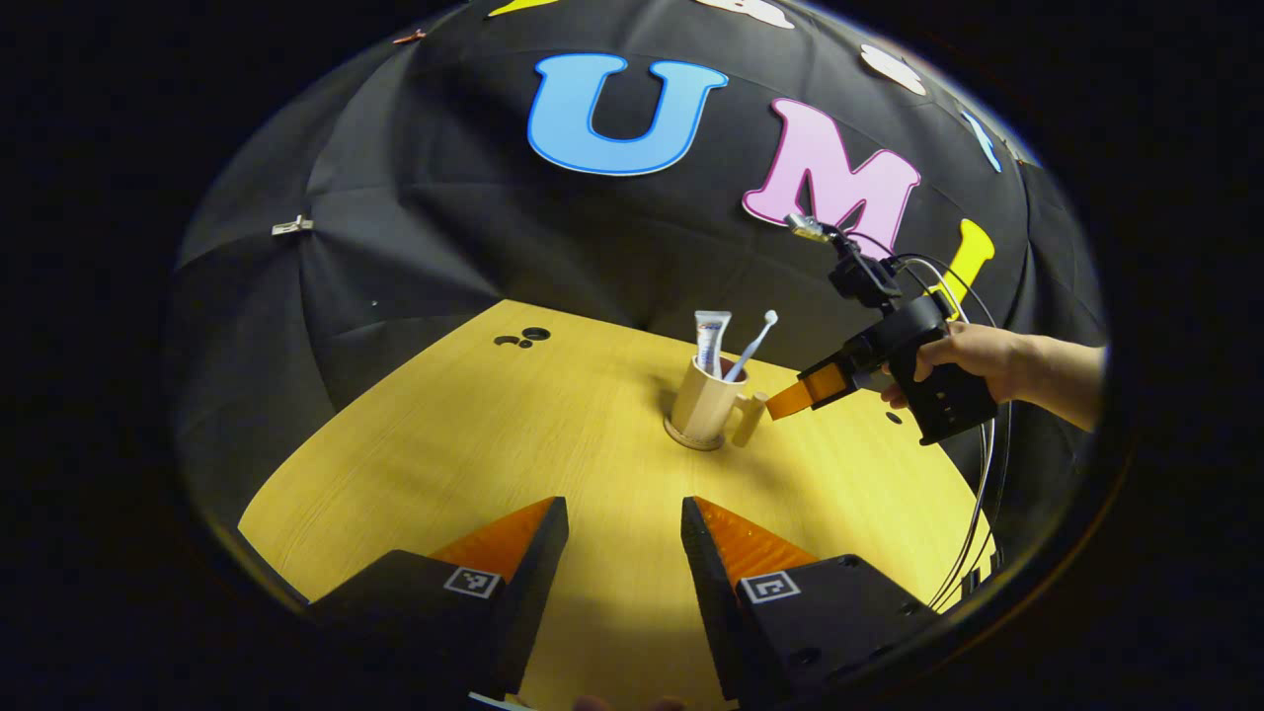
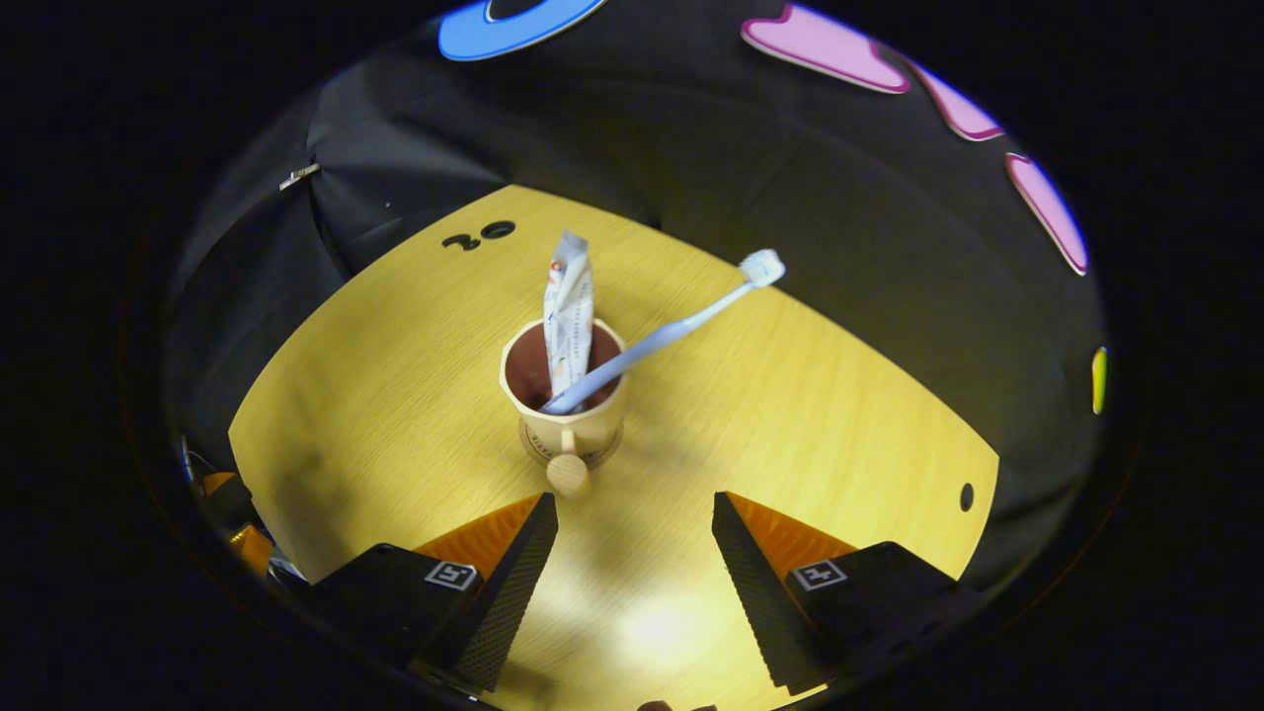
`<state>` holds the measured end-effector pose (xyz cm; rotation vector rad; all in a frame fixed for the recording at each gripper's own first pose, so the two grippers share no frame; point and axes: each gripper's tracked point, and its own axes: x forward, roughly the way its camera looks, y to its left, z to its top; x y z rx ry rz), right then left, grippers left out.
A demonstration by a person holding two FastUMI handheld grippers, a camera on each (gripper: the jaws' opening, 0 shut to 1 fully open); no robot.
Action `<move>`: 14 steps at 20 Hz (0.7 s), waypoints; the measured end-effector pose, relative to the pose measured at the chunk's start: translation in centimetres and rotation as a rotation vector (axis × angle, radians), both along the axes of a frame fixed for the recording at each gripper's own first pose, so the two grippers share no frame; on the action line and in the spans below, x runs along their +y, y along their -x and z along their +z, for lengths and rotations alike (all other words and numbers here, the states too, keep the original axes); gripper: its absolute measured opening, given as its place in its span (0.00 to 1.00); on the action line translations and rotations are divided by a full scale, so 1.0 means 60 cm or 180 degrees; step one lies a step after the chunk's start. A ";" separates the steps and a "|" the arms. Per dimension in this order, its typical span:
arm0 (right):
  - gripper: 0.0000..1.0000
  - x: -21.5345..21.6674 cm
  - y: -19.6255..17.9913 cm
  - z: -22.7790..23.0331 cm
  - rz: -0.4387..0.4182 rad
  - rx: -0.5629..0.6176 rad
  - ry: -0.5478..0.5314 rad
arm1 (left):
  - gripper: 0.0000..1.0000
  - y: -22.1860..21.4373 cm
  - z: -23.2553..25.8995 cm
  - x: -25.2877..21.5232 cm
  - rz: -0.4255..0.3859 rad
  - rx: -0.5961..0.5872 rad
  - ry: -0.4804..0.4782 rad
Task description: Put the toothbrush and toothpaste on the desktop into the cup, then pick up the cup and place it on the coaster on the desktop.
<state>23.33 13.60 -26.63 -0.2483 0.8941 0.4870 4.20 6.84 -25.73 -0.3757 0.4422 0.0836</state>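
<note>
The cup (image 2: 563, 395) stands upright near the middle of the table (image 2: 790, 415), with the toothpaste (image 2: 569, 311) and the toothbrush (image 2: 657, 341) already inside it; the toothpaste tube rises almost straight, the toothbrush leans with its head out past the rim toward the far right of the right gripper view. The relation that matters is the handle (image 2: 568, 474): it sticks out of the cup straight toward the right tongs (image 2: 632, 523), just ahead of them and slightly off to their left finger. In the left gripper view the right tongs (image 1: 790, 400) sit just beside the handle (image 1: 748, 419), not touching it, released with nothing between the fingers. The left tongs (image 1: 622, 528) hang well back from the cup (image 1: 703, 403), also released and empty, so the right hand (image 1: 963, 360) is plainly the nearer one. I judge a thin base under the cup (image 1: 691, 439) may be the coaster, but cannot tell for sure. Bare table lies all round the cup, and the edges are well away on every side
</note>
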 end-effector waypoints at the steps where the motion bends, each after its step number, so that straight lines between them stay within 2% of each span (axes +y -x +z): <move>1: 0.98 -0.016 0.010 0.016 -0.0052 -0.0084 -0.0002 | 0.75 -0.001 0.004 -0.001 -0.0016 0.0010 -0.0047; 3: 0.98 -0.039 0.035 0.051 -0.0136 -0.0221 -0.0059 | 0.81 -0.001 0.022 0.003 -0.0014 0.0007 -0.0250; 5: 0.98 -0.062 0.061 0.079 -0.0217 -0.0347 -0.0109 | 0.86 -0.003 0.035 0.007 -0.0032 0.0014 -0.0593; 9: 0.98 -0.103 0.102 0.136 -0.0381 -0.0618 -0.0269 | 0.88 -0.012 0.081 -0.004 -0.0129 -0.0110 -0.1202; 12: 0.98 -0.134 0.115 0.186 -0.0445 -0.1007 -0.0379 | 0.90 -0.018 0.126 -0.028 -0.0217 -0.0309 -0.1374; 14: 0.98 -0.149 0.129 0.218 -0.0540 -0.1188 -0.0506 | 0.95 -0.017 0.152 -0.051 -0.0284 -0.0400 -0.1322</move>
